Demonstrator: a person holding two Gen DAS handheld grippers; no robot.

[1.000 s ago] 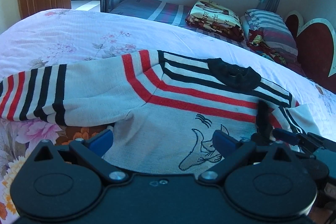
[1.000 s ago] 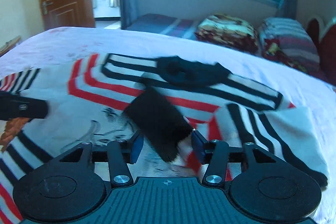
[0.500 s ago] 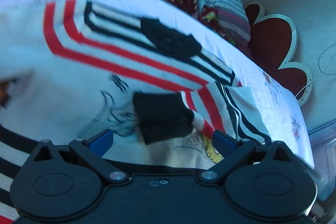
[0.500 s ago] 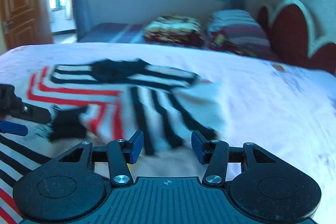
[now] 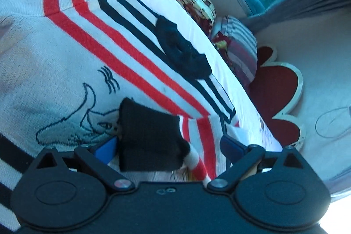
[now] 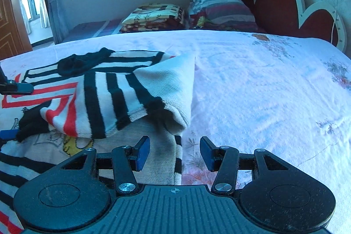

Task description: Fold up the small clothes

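A small white sweater with red and black stripes, a black collar and a line drawing lies flat on the bed. Its right sleeve is folded in over the chest, the black cuff lying between the jaws of my left gripper, which is open. The sweater also shows in the right wrist view, with the folded sleeve on top. My right gripper is open and empty, just above the sweater's right edge. The left gripper's fingers show at that view's left edge.
The bed has a pale pink floral sheet. Folded blankets and a striped pillow lie at the far side by a red heart-shaped headboard. A window and curtains are behind; a wooden door is at left.
The right gripper let go of the sleeve cuff and swung right, off the sweater. The left gripper tilted and moved right until the cuff lay between its open jaws.
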